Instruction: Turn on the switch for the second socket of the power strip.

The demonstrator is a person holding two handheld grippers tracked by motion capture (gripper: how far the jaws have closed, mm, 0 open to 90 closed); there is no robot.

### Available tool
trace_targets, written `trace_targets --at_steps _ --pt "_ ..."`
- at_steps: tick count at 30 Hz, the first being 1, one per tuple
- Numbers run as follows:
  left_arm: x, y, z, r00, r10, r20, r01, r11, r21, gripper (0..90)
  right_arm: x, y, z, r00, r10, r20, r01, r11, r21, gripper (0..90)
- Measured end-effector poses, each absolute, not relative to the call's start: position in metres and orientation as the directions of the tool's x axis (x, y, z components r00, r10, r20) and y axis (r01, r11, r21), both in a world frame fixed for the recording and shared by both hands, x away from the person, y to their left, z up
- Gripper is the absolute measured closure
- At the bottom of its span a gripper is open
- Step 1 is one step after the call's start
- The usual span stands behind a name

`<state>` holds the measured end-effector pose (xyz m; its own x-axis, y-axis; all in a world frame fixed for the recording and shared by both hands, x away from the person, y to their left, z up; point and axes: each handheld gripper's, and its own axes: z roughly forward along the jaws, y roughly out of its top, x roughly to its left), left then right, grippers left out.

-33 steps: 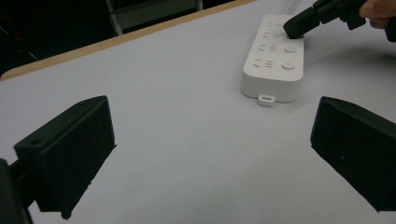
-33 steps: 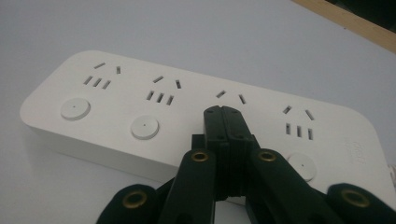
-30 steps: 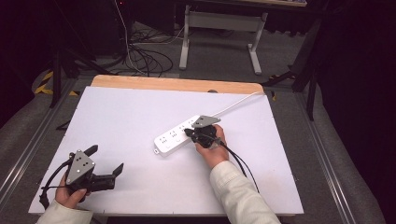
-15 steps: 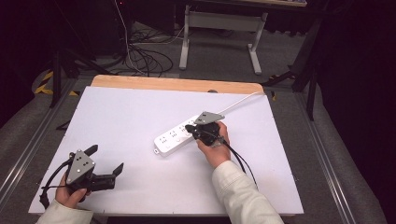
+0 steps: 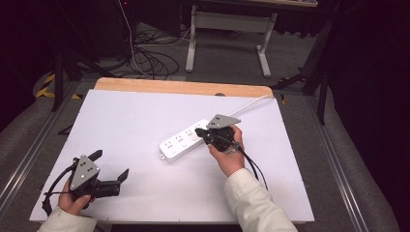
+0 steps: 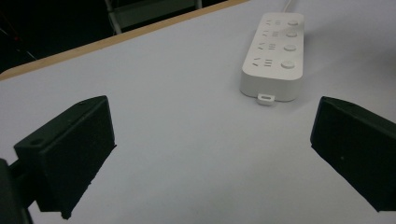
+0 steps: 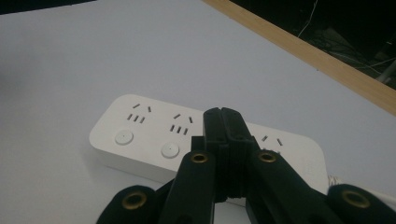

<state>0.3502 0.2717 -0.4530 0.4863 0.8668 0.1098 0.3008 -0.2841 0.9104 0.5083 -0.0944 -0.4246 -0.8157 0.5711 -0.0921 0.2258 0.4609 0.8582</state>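
The right hand-held gripper [image 7: 223, 116], jaws clenched on nothing, hovers over the white power strip [image 5: 186, 141] lying mid-desk [image 5: 121, 125], where pressing a round switch button [image 7: 170, 150] squarely with closed tips looks the surest approach.

Both sleeves [image 5: 251, 200] are cream or off-white, likely a jacket cuff. Left gripper [image 5: 110, 168] and right gripper [image 5: 209, 137] are black with a grey three-cornered plate on top and black trailing cable. Brass-coloured screws [image 7: 200, 157] sit on the right gripper's linkage.
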Motion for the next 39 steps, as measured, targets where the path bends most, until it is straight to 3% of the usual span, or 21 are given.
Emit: trace_targets --at_steps 8,14,18,24,33,35,37,39 --pt "0.350 0.272 -0.453 0.483 0.868 0.114 0.299 -0.286 0.910 0.3 0.505 -0.091 -0.422 -0.828 0.551 -0.100 0.210 0.471 0.857 89.2" --pt "0.350 0.274 -0.452 0.478 0.871 0.110 0.298 -0.279 0.913 0.3 0.502 -0.093 -0.417 -0.827 0.555 -0.093 0.193 0.434 0.880 65.7" --pt "0.350 0.273 -0.452 0.478 0.870 0.116 0.298 -0.285 0.911 0.3 0.500 -0.095 -0.414 -0.838 0.539 -0.080 0.191 0.428 0.883 54.9" --pt "0.350 0.273 -0.452 0.477 0.872 0.110 0.300 -0.280 0.912 0.3 0.489 -0.105 -0.403 -0.843 0.536 -0.054 0.204 0.411 0.889 50.5" --pt "0.351 0.273 -0.453 0.475 0.873 0.109 0.302 -0.278 0.912 0.3 0.472 -0.129 -0.387 -0.823 0.566 -0.043 0.220 0.387 0.896 33.6" --pt "0.351 0.273 -0.453 0.476 0.872 0.114 0.299 -0.282 0.911 0.3 0.469 -0.135 -0.386 -0.803 0.597 0.009 0.283 0.367 0.886 30.1" --pt "0.351 0.272 -0.453 0.479 0.871 0.112 0.299 -0.281 0.912 0.3 0.468 -0.142 -0.389 -0.786 0.606 0.117 0.393 0.345 0.852 30.4" --pt "0.351 0.272 -0.453 0.477 0.872 0.112 0.299 -0.281 0.912 0.3 0.465 -0.147 -0.390 -0.797 0.599 0.079 0.357 0.361 0.861 35.5"
